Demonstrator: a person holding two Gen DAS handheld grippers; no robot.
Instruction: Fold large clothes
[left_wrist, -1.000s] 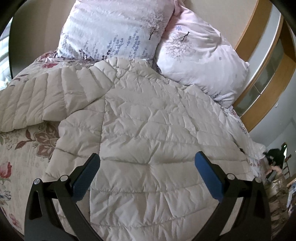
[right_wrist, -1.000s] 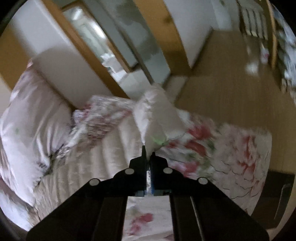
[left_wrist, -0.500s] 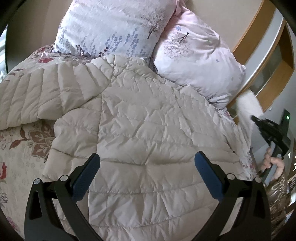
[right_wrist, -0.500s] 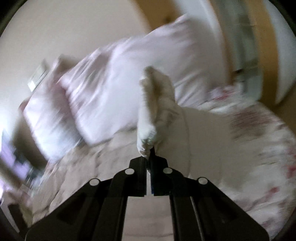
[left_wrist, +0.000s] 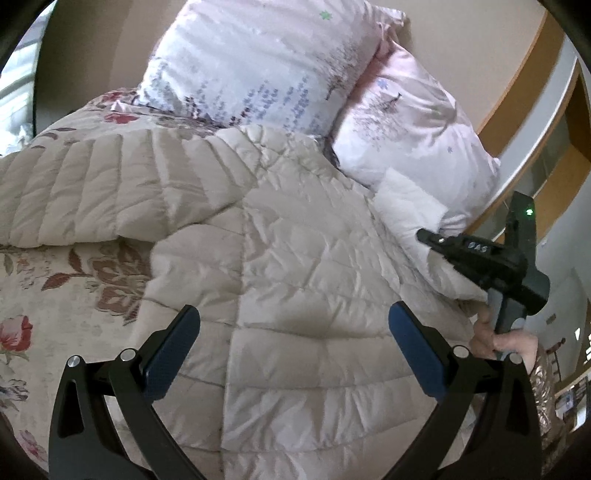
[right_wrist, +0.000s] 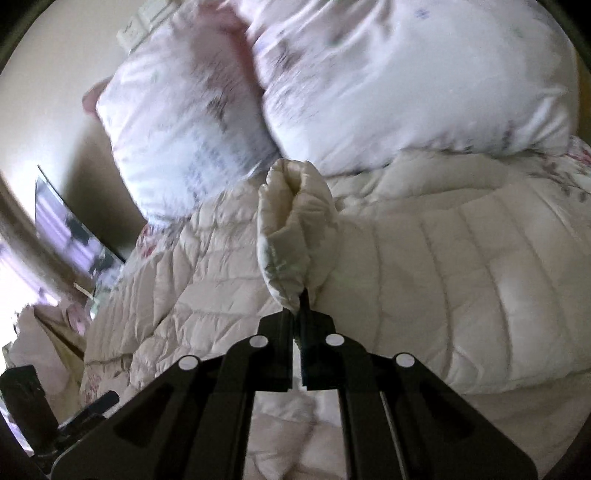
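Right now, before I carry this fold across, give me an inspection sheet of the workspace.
Surface: bed with floral bedspread, bare at the left of the jacket.
Job's things: cream quilted puffer jacket spread on the bed, one sleeve lying out to the left; the other sleeve's cuff lifted off the bed.
Clutter: two printed pillows against the wall, at the jacket's top edge.
Grippers: left gripper open, above the jacket's lower body, holding nothing; right gripper shut on the cuff.
Cables: nothing seen.
Surroundings: plain wall, wooden door frame at right.
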